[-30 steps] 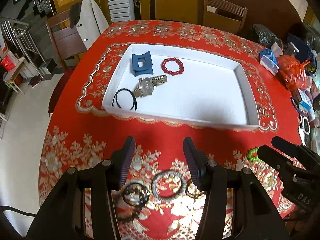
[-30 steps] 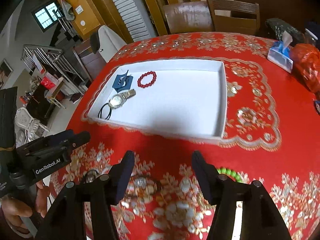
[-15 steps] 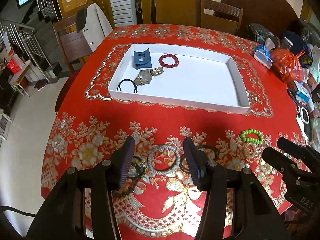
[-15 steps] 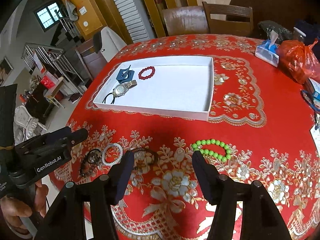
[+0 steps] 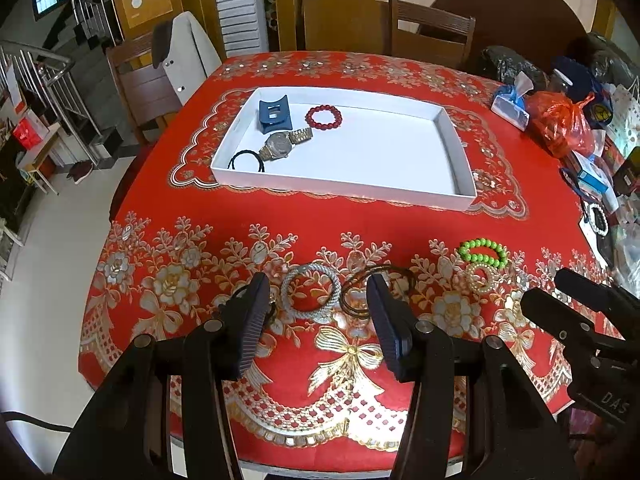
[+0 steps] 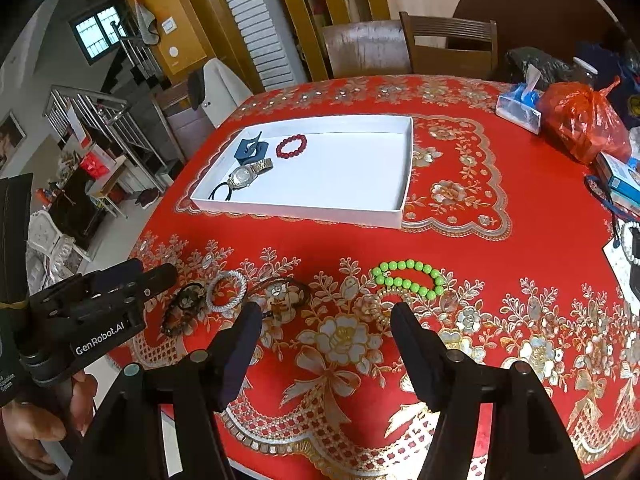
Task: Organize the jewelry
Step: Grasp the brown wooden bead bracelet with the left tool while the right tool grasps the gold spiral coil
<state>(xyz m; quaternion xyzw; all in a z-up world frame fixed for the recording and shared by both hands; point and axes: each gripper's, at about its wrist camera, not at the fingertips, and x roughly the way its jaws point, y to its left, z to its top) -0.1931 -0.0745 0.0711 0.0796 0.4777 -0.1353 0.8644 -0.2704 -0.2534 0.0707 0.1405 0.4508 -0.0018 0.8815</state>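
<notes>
A white tray (image 5: 344,192) in mid-table holds a blue stand (image 5: 274,114), a red bead bracelet (image 5: 324,117), a metal watch (image 5: 282,145) and a black cord (image 5: 246,159). Near the front edge lie a silver bangle (image 5: 310,292), a brown cord bracelet (image 5: 378,286), a green bead bracelet (image 6: 406,278) and a pale beaded ring (image 6: 386,304). My left gripper (image 5: 318,280) hangs open above the bangle, holding nothing. My right gripper (image 6: 327,309) is above the cloth, its jaws opening with nothing between them.
A red floral cloth (image 5: 328,236) covers the table. Clutter fills the right edge: an orange bag (image 6: 580,124), a tissue pack (image 6: 518,106), small boxes. Wooden chairs (image 5: 430,34) stand behind the table. A hand (image 6: 32,428) holds the left gripper.
Both grippers have drawn back from the tray toward the table's front edge, so the loose bracelets now lie ahead of the fingers. The right jaws stand slightly wider.
</notes>
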